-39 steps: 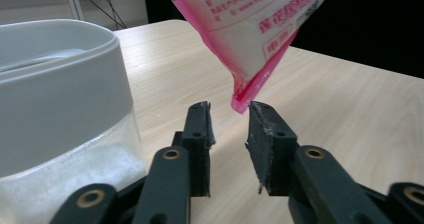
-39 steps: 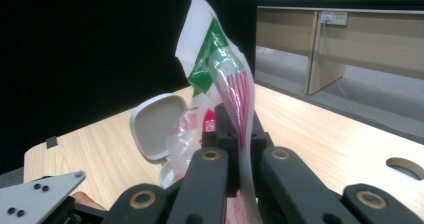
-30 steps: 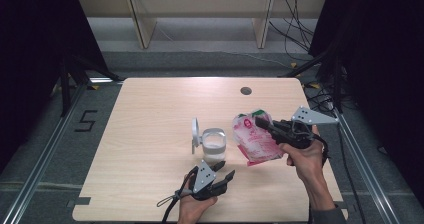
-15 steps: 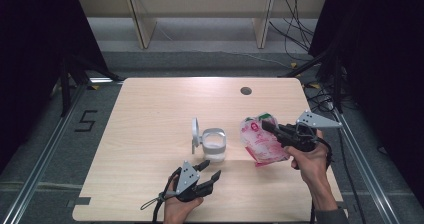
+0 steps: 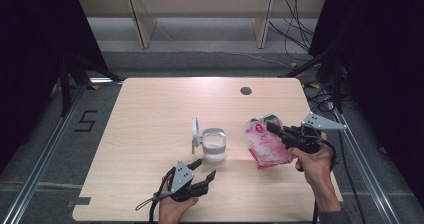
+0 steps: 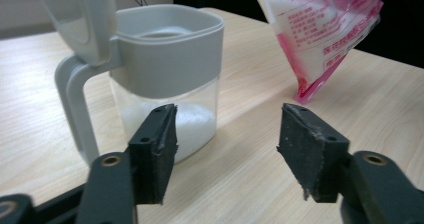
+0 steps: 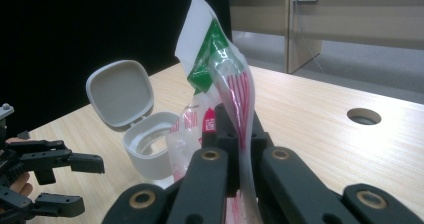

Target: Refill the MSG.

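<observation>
Pink-and-white pouch point(image 5: 265, 144) hangs pinched in the right hand-held gripper point(image 5: 276, 130) just right of the open-lidded grey canister point(image 5: 214, 145) on the bench point(image 5: 150, 114), while the left hand-held gripper point(image 5: 204, 168) gapes wide near it.

Shiny bag, see-through jar, wood table

The bag point(image 5: 265, 145) is thin, shiny plastic. The jar point(image 6: 165, 79) has clear plastic walls and a smooth grey top. The table point(image 5: 150, 114) is pale, matt wood.

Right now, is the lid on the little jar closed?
No, the jar has its grey lid flipped up on its hinge, so the round mouth is open.
</observation>
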Action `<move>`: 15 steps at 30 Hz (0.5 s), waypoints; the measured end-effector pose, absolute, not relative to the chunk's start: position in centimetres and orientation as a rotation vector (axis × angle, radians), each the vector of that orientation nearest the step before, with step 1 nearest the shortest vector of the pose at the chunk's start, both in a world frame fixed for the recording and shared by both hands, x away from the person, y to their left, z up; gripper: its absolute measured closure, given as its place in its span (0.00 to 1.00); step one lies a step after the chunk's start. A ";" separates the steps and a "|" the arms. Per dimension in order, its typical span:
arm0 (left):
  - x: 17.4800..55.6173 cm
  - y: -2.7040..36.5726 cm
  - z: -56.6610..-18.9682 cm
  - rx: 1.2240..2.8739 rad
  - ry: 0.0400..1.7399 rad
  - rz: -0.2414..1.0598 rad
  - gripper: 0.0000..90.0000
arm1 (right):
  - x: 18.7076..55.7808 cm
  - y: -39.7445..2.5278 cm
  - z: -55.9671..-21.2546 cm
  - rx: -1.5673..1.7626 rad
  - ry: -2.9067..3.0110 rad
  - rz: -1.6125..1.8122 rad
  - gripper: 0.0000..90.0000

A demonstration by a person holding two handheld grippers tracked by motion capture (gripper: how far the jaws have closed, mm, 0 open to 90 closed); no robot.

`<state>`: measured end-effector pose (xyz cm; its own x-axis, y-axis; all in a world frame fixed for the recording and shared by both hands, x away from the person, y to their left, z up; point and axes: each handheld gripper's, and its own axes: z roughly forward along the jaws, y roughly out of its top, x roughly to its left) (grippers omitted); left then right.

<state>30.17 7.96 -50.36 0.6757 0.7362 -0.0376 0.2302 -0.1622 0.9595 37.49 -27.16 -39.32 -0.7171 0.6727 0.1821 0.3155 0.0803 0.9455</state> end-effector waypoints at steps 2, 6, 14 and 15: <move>30.3 8.2 -50.4 1.706 0.782 0.550 0.42 | 37.6 -27.4 -39.4 0.969 2.055 1.675 1.00; 30.3 8.5 -50.4 1.683 0.808 0.543 0.41 | 37.7 -27.8 -39.7 0.999 2.056 1.665 1.00; 30.3 9.1 -50.1 1.705 0.817 0.560 0.38 | 37.8 -28.6 -39.7 1.013 2.032 1.594 1.00; 30.4 9.1 -50.2 1.687 0.811 0.558 0.38 | 37.8 -28.7 -39.7 1.006 2.028 1.583 1.00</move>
